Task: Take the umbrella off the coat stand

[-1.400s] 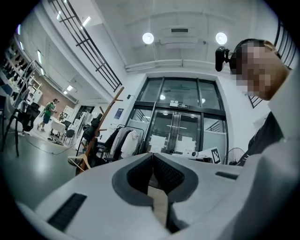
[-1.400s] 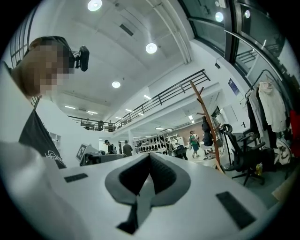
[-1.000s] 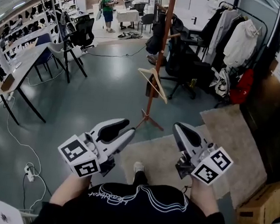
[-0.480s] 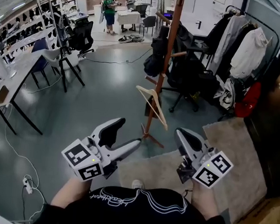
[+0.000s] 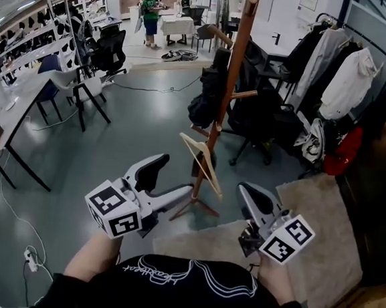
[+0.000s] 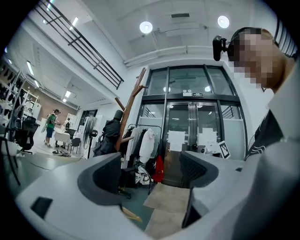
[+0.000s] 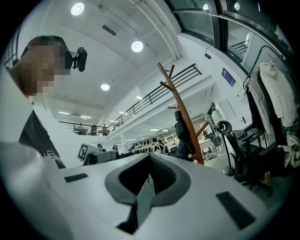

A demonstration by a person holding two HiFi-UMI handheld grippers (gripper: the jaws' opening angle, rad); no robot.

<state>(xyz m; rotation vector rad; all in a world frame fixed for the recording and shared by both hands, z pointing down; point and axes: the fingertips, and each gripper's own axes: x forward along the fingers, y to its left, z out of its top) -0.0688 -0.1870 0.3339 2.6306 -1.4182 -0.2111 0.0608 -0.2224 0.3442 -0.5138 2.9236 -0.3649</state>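
Left gripper [image 5: 170, 181]: jaws opening, empty. Umbrella [image 5: 208, 97]: hangs upright on coat stand [image 5: 237, 53], ahead, well apart; this gripper likely nearer.

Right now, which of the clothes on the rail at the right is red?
The red piece, lowest of them, just below the white hoodie. The pale coat and black coat beside it hang higher.
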